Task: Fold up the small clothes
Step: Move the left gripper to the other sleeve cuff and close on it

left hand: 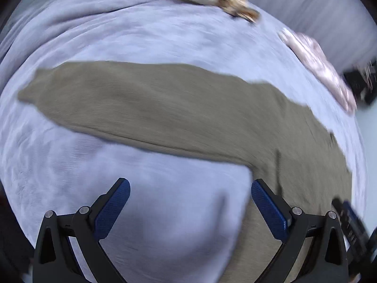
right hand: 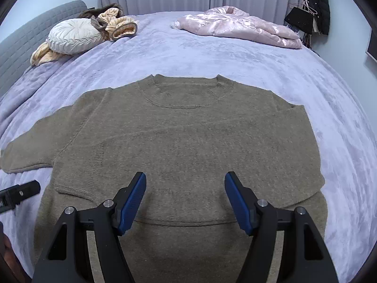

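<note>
An olive-brown knit sweater lies flat on the lilac bedspread, neck away from me. Its right sleeve is folded across the body; its left sleeve stretches out to the left. In the blurred left wrist view that sleeve runs across the bedspread. My left gripper is open and empty over the bedspread, next to the sweater's side edge. My right gripper is open and empty above the sweater's lower body. The left gripper's tip shows at the left edge of the right wrist view.
A round white cushion and a beige knit garment lie at the far left by the grey headboard. A pink satin jacket lies at the far right. Dark clothes hang on the wall beyond.
</note>
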`<state>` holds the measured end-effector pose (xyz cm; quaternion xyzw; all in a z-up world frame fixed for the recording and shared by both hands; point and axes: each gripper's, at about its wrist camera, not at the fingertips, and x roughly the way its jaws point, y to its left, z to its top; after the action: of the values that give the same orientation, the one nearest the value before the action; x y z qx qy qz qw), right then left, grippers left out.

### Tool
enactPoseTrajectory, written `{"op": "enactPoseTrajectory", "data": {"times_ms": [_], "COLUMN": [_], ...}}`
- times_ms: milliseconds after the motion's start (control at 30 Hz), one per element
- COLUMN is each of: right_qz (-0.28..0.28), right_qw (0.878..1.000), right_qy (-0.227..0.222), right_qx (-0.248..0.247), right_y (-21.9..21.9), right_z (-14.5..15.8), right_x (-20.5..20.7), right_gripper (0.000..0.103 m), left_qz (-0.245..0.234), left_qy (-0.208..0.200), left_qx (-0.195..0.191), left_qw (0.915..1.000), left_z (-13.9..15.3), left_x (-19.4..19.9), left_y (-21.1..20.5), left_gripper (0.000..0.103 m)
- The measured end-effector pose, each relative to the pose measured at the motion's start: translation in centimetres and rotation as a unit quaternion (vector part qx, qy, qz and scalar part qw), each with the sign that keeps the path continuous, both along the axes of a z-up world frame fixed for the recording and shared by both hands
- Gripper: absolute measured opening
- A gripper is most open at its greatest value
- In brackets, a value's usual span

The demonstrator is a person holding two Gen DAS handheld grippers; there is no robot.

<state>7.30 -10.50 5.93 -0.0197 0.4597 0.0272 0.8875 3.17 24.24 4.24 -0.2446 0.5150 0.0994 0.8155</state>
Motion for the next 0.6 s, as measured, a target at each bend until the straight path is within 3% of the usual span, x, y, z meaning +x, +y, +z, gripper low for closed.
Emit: {"op": "enactPoseTrajectory", "data": {"times_ms": [100, 233, 300, 433, 533, 600], "right_qz": [0.015, 0.032, 0.042, 0.066, 0.079, 0.083], "right_qw": [1.000, 0.999, 0.999, 0.996, 0.995, 0.994], "right_qy": [-0.001, 0.002, 0.005, 0.009, 0.008, 0.009], "right_qx": [-0.014, -0.029, -0.034, -0.053, -0.067, -0.071], "right_y": [1.4, 3.4, 4.4, 6.8, 8.0, 8.7], "right_z": [0.2, 0.1, -0.1, -0.3, -0.3, -0.3], "right_x": [-0.2, -0.2, -0.3, -0.5, -0.8, -0.9], "right_gripper": [0.073, 0.073, 0.073, 0.073, 0.073, 0.073], "left_qz": [0.077, 0.124, 0.153, 0.204, 0.221, 0.225], "left_qy": [-0.016, -0.051, -0.067, -0.130, -0.165, -0.177], "left_qx": [-0.047, -0.094, -0.125, -0.244, -0.277, -0.291], "left_qw": [0.9958, 0.9866, 0.9780, 0.9392, 0.9204, 0.9132], "left_z": [-1.0, -2.4, -3.7, -6.3, -6.8, -7.3], "left_x": [-1.6, -3.1, -3.8, -4.8, -4.3, -3.5], "left_y": [6.4, 12.5, 15.7, 21.2, 23.3, 24.3], "left_gripper": [0.103, 0.103, 0.103, 0.103, 0.103, 0.103]}}
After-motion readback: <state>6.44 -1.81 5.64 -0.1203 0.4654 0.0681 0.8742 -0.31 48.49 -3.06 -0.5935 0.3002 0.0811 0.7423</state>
